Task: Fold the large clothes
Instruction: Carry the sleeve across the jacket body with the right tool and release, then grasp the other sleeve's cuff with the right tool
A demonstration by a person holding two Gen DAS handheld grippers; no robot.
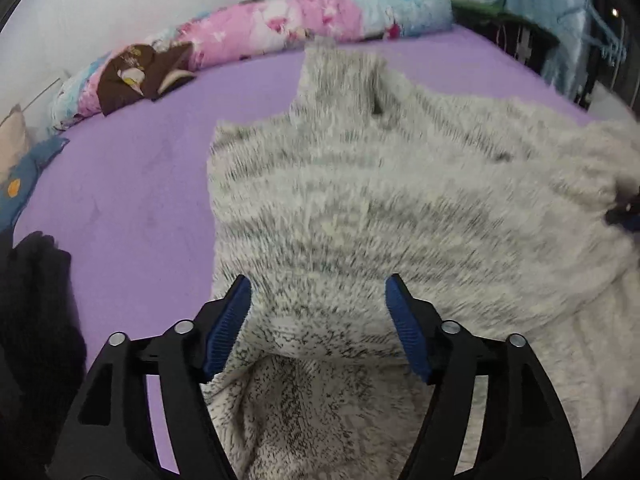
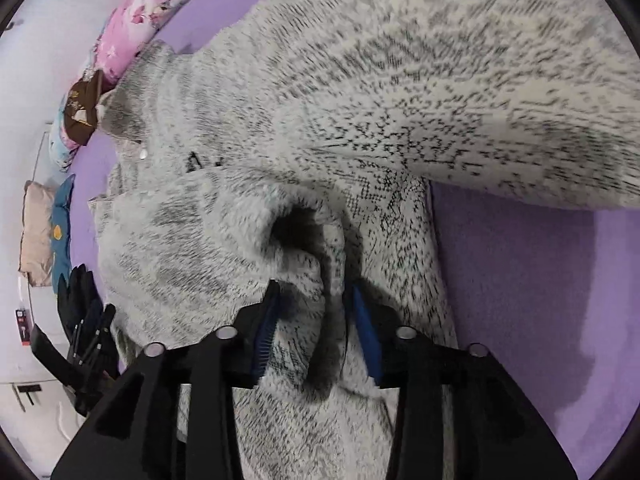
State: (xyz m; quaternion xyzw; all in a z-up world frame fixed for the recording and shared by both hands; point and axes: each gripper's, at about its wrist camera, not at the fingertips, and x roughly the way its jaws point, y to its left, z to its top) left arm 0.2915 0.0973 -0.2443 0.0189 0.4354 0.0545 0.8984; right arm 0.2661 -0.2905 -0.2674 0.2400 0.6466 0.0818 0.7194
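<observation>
- A fuzzy grey-and-white sweater (image 1: 380, 200) lies spread over a purple bed sheet (image 1: 132, 184), its collar end toward the far side of the bed.
- The left gripper (image 1: 318, 286) hangs over the near edge of the sweater, its jaws standing wide apart.
- A folded-over layer of the knit lies in the gap between its blue pads (image 1: 226, 328); the left pad sits at the fabric's edge, while neither pad visibly presses on it.
- The right gripper (image 2: 316, 286) points steeply down at the sweater (image 2: 360, 100), jaws partly open.
- A bunched ridge of the knit stands between its two blue pads (image 2: 366, 336), close to both; whether they press on it cannot be told.
- Just beyond its fingertips a dark tube-shaped opening in the fabric (image 2: 294, 226) gapes.
- A rolled floral blanket (image 1: 280, 24) runs along the far edge of the bed by the wall.
- Dark clothing (image 1: 36, 320) is heaped at the left of the bed.
</observation>
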